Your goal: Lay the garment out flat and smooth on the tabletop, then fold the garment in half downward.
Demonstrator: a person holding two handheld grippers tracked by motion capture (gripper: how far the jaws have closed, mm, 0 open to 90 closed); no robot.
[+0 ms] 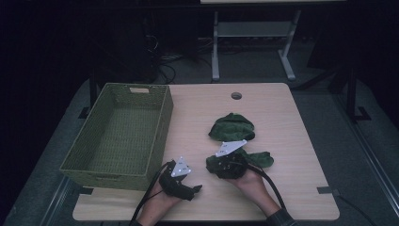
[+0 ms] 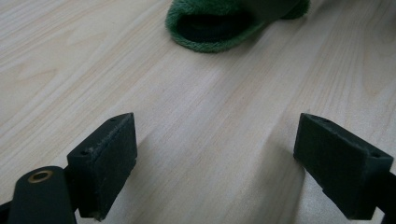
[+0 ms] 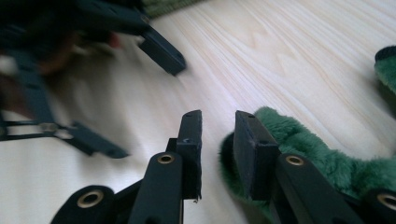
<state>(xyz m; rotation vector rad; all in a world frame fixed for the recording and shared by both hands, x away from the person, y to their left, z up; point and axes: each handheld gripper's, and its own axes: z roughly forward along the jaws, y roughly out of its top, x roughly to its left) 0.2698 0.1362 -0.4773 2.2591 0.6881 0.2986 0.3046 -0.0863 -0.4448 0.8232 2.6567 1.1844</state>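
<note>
No readable text, label, brand, number or sign is found on anything pictured; marks on the grey plates of the grippers are too small to be made out.

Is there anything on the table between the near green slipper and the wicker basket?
Yes: the left gripper, jaws open, rests on the table between the near green slipper and the wicker basket; nothing else does.

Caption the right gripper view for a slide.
Right gripper, jaws nearly closed, beside a green fuzzy slipper on the wooden table.
</note>
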